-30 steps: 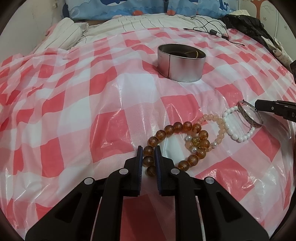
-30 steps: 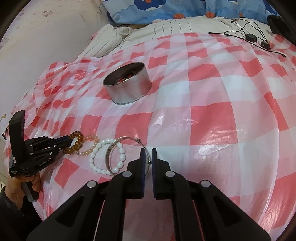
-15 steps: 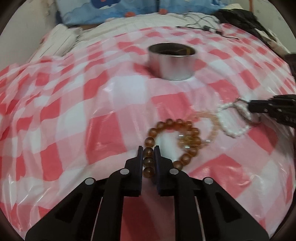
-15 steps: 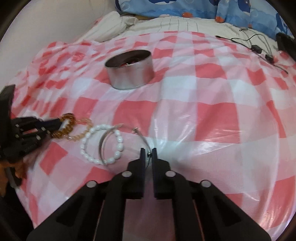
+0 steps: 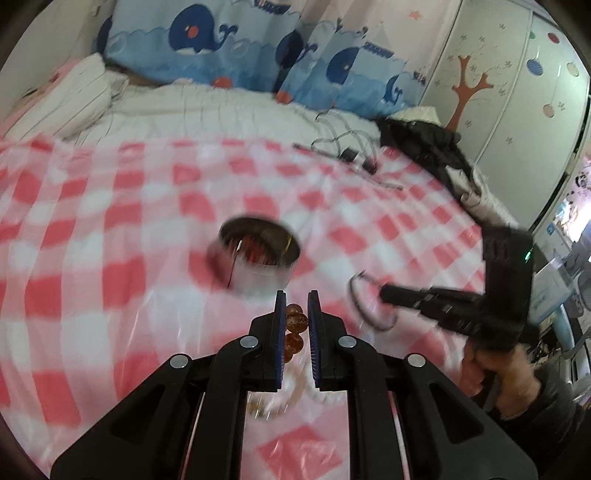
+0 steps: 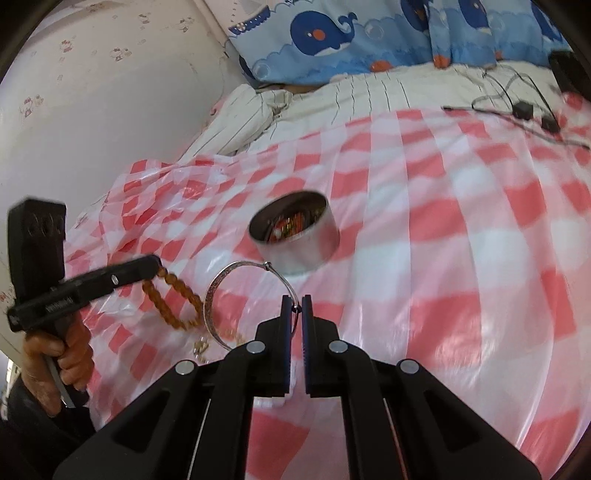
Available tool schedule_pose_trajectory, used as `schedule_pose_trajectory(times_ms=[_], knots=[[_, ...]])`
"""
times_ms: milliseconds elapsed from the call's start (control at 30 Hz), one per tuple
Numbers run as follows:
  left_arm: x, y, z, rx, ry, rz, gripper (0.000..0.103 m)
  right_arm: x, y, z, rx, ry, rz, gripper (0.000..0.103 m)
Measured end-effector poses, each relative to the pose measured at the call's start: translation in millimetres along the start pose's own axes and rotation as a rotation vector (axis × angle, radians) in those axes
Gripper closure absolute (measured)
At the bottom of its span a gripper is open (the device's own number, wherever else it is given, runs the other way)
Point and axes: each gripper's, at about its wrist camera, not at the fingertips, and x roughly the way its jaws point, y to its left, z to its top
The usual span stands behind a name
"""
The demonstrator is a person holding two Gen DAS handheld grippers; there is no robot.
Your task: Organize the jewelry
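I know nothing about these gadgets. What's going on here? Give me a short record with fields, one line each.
Setting: bed covered with a red-and-white checked plastic sheet
Left gripper: jaws shut on amber bead bracelet, lifted off the sheet
Right gripper: jaws shut on silver bangle, lifted too
Container: round metal tin, open, with some jewelry inside
Background: whale-print pillows, black cables
Image quality: motion blur

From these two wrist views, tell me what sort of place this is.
Most likely a child's bedroom. The work surface is a bed with a striped white quilt under a red-and-white checked plastic sheet, blue whale-print pillows line the head, and a white wardrobe with cartoon tree decals stands beside it.
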Motion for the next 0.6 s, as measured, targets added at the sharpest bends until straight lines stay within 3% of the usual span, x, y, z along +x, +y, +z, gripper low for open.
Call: schedule_pose_trajectory(times_ms=[200, 333, 500, 567, 600], knots=[[15, -4, 56, -0.004, -0.064, -0.051, 0.093, 12, -3, 23, -0.047, -0.01, -0.035, 0.097], [47, 7, 74, -0.047, -0.068, -0.072, 0.093, 20, -9, 34, -0.061, -0.016, -0.058, 0.097], [113, 41, 66, -0.111, 0.104, 0.063, 0.089, 37, -4, 50, -0.11, -0.005, -0.097, 0.097], [110, 52, 59, -0.14, 0.101, 0.074, 0.074, 47, 2, 56, -0.142, -0.001, -0.111, 0.097], [103, 55, 57, -0.148, 0.084, 0.072, 0.072, 52, 5, 59, -0.158, 0.001, -0.119, 0.097]])
